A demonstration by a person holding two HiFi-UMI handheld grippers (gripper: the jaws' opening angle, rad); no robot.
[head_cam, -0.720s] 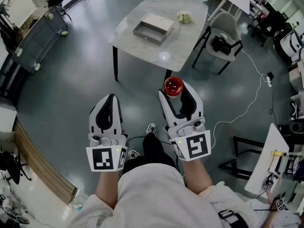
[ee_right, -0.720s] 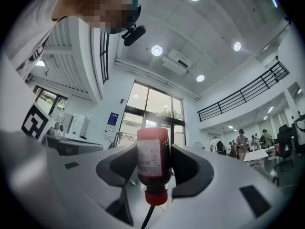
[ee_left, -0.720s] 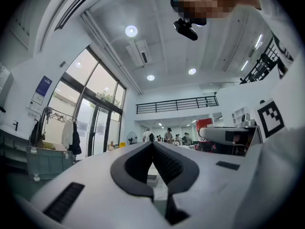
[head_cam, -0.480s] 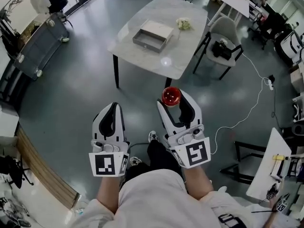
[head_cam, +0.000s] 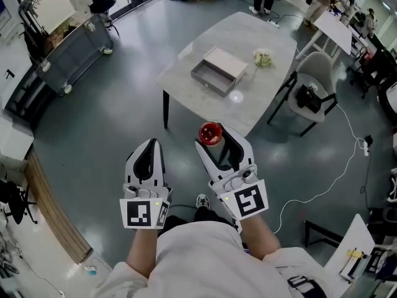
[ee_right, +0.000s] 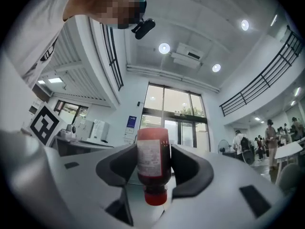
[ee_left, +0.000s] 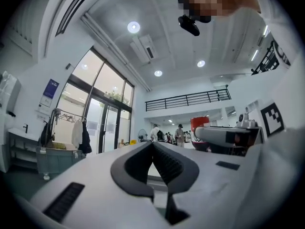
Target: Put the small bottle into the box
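Observation:
A small red bottle (head_cam: 209, 133) with a white label sits between the jaws of my right gripper (head_cam: 218, 143), which is shut on it. In the right gripper view the bottle (ee_right: 153, 163) points its red cap toward the camera, and both dark pads (ee_right: 187, 168) press its sides. My left gripper (head_cam: 149, 145) is held beside it, shut and empty; its pads (ee_left: 164, 163) meet at the tip. The open grey box (head_cam: 218, 71) lies on the white table (head_cam: 260, 98) ahead, well beyond both grippers. From the left gripper view the bottle (ee_left: 199, 124) shows at the right.
A white crumpled thing (head_cam: 263, 58) lies on the table past the box. A grey chair (head_cam: 313, 95) with a dark object on it stands at the table's right. A grey cart (head_cam: 74, 58) stands at the far left. A cable (head_cam: 338, 166) runs over the floor at the right.
Both grippers have shifted slightly left and forward, with the bottle still held in the right one. The table and box now appear nearer and more to the right.

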